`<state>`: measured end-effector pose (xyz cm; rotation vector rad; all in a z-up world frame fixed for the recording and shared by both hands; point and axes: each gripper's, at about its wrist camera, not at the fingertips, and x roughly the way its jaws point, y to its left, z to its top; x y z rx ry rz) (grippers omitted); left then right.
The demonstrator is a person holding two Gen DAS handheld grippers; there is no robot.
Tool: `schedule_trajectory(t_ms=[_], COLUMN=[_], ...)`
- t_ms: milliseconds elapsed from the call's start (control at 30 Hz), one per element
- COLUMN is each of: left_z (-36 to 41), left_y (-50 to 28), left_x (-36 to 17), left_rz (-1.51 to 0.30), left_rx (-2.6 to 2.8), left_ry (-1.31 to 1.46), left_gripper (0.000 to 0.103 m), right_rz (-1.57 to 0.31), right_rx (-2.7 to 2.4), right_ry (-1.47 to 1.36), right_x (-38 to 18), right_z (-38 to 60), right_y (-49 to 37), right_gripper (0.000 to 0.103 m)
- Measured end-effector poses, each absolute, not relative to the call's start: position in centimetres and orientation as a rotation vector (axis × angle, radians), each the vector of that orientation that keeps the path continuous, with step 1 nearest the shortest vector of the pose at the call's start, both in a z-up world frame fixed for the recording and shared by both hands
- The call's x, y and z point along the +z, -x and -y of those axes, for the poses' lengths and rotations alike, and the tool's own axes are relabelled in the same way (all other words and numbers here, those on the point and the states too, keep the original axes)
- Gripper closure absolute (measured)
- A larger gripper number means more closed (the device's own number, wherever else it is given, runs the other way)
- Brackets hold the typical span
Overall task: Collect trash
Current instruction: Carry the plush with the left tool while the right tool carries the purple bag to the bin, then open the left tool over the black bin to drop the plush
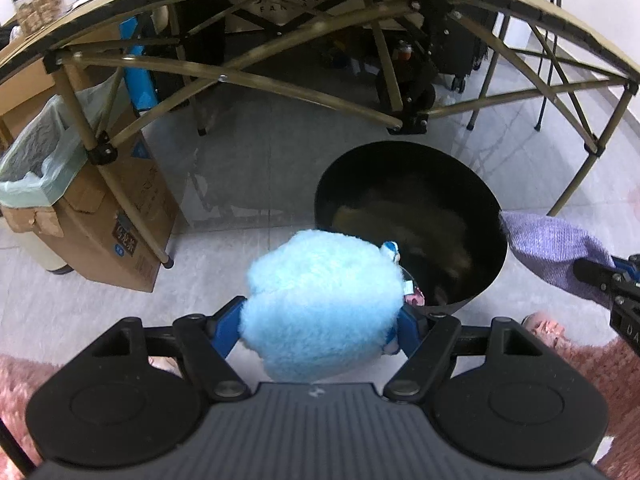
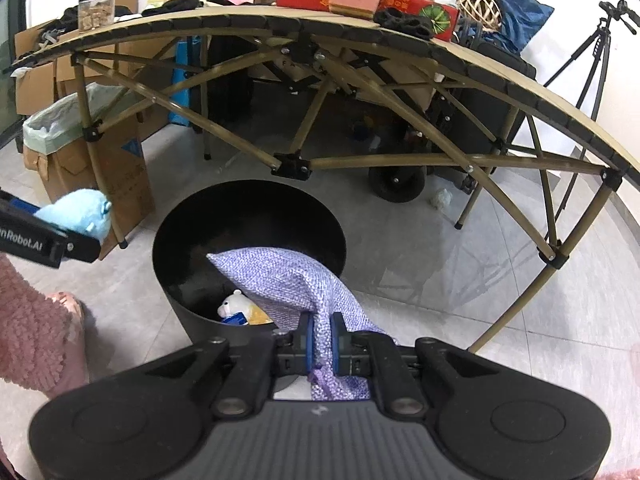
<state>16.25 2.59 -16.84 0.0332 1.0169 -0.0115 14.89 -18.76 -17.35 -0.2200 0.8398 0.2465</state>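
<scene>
**A:** Left wrist view: the left gripper clamps one fluffy blue toy beside the black bin's near rim, not over the opening.

**B:** And the right gripper is pinched tight on one purple cloth, draped over the rim.

**A:** Risk?

**B:** Let go now and I'd guess the toy lands on the floor; the cloth may snag on the rim.

**A:** Count?

**B:** One bin, two held items, one white bear inside.

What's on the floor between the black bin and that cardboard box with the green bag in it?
Nothing on the floor: bare grey tile between the black bin and the cardboard box, except one table leg. The right wrist view shows it best.
</scene>
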Motion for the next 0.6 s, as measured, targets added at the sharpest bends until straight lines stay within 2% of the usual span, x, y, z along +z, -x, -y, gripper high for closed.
schedule_trajectory(t_ms=[600], left_z=[2.2], left_y=[-20.7], left_x=[-19.3], left_rz=[-1.091], left_rx=[-0.084], left_ry=[-0.109], left_gripper=[0.028], right_rz=[-0.859], right_rx=[0.142], right_ry=[0.132], right_x=[-17.8], right_z=[21.2], right_y=[-18.0], right_gripper=[0.095])
